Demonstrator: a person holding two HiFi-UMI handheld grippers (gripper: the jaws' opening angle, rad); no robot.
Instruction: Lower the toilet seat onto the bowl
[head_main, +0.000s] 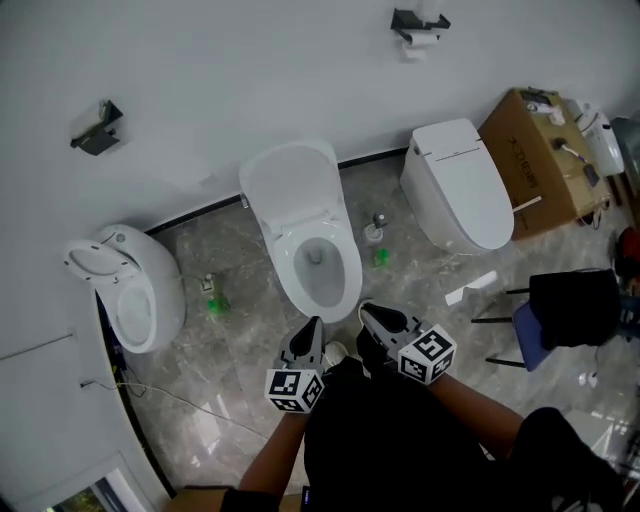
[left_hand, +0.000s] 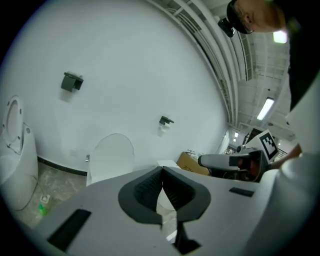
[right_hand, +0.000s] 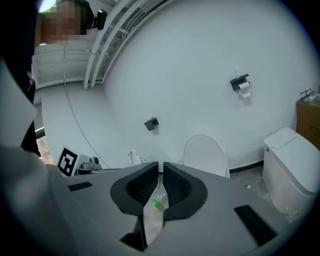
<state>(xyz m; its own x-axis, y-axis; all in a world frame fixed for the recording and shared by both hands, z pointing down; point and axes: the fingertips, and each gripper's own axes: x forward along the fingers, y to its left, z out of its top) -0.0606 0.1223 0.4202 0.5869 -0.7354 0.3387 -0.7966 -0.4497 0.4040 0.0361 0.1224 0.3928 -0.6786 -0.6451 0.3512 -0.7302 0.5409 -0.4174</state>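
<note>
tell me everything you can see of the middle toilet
The middle toilet is white, glossy like ceramic. Its lid stands raised against the white wall; whether the seat is up too I cannot tell. The oval bowl is open, with a dark drain at the bottom. It stands on the grey marbled floor. Nothing else touches it.

L gripper (left_hand: 162, 170) fills bottom of frame. Jaws together at tips, nothing btwn them. Behind it, upright white toilet lid (left_hand: 111, 156) against white wall (left_hand: 125, 60). 2nd toilet (left_hand: 15, 150) at far left edge, small green item (left_hand: 44, 207) on grey marbled floor (left_hand: 55, 182) beside it. Dark wall holder (left_hand: 72, 81) upper left. 2nd holder (left_hand: 166, 120) near centre w/ white roll under it. Cardboard box (left_hand: 186, 161) right of lid. R gripper (left_hand: 201, 161) side-on at right, marker cube (left_hand: 269, 144) on it.
</note>
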